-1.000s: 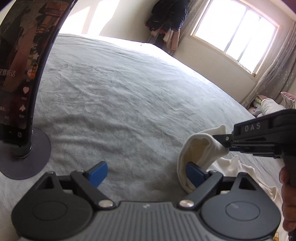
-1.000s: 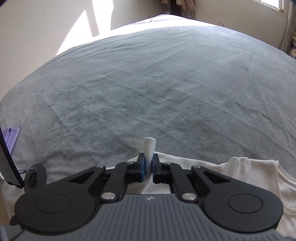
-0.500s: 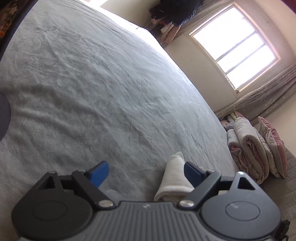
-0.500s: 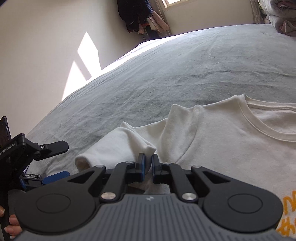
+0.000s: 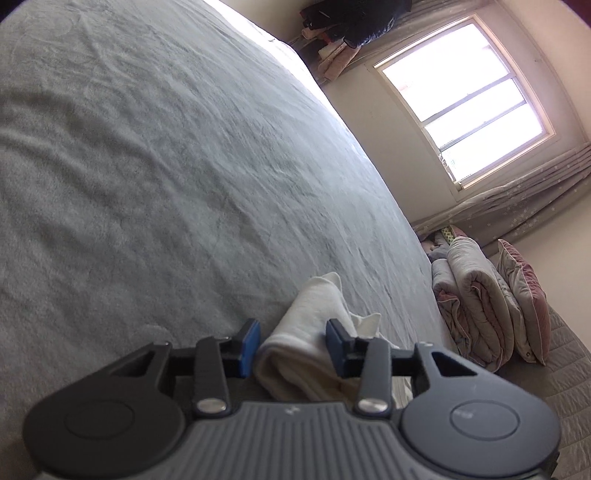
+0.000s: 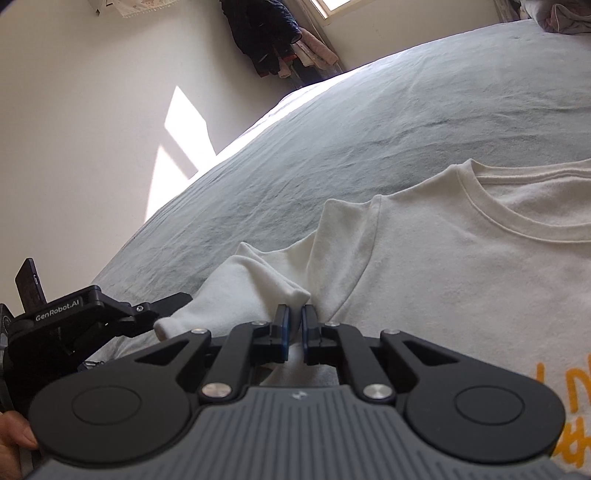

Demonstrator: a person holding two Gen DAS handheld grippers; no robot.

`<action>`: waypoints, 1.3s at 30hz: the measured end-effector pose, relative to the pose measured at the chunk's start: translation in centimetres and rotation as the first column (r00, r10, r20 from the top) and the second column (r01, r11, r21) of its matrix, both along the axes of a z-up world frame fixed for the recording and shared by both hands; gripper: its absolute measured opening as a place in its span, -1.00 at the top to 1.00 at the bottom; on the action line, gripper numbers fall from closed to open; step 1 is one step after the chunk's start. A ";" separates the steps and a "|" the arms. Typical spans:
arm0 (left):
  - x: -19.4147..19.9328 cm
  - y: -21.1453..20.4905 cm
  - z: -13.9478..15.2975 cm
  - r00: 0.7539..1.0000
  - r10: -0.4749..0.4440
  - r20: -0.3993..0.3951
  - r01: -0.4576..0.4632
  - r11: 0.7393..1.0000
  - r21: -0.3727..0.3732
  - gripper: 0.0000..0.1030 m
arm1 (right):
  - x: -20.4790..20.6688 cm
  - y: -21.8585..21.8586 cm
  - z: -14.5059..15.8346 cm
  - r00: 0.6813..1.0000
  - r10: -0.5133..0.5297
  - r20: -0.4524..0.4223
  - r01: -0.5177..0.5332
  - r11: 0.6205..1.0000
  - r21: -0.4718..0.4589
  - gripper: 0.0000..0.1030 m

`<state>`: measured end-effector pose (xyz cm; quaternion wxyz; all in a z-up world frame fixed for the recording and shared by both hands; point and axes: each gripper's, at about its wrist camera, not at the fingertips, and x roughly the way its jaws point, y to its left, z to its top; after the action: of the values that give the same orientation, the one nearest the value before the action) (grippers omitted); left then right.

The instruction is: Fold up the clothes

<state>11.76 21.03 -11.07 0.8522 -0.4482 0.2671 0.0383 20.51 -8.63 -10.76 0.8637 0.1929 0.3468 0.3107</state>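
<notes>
One grey bedspread [image 5: 177, 177] fills both views; folded quilts [image 5: 476, 302] and a pillow [image 5: 524, 295] are stacked beside it under the window [image 5: 461, 107], dark coats [image 6: 266, 33] hang in the corner. One cream T-shirt [image 6: 461, 258] lies flat — its sleeve [image 6: 243, 291] bunched between the left gripper [image 5: 291, 347]'s parted fingers, sleeve fabric pinched in the clenched right gripper [image 6: 293, 332].
</notes>
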 end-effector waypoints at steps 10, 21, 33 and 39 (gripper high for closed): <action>0.0 -0.7 2.6 0.997 0.000 0.083 -0.014 0.986 0.167 0.70 | -0.2 -0.5 -0.1 1.000 0.009 0.000 -0.009 0.998 0.057 0.70; -0.3 -0.5 8.1 0.968 0.077 0.241 -0.226 0.688 0.690 0.79 | -0.4 -1.4 0.2 1.000 -0.008 0.014 0.006 0.992 0.130 0.15; 3.3 -0.6 4.3 0.956 0.253 0.149 -0.187 0.136 0.973 0.60 | -0.6 -1.9 0.3 1.000 -0.020 0.001 0.019 0.986 0.167 0.15; 2.4 -1.1 5.8 0.957 0.275 0.090 -0.156 0.228 0.961 -0.02 | -0.8 -1.9 0.3 1.000 -0.017 -0.002 0.017 0.987 0.163 0.15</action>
<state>14.16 19.88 -5.27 0.9196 0.1308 0.1660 0.3312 19.76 -10.57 -10.48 0.8476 0.2658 0.3187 0.3306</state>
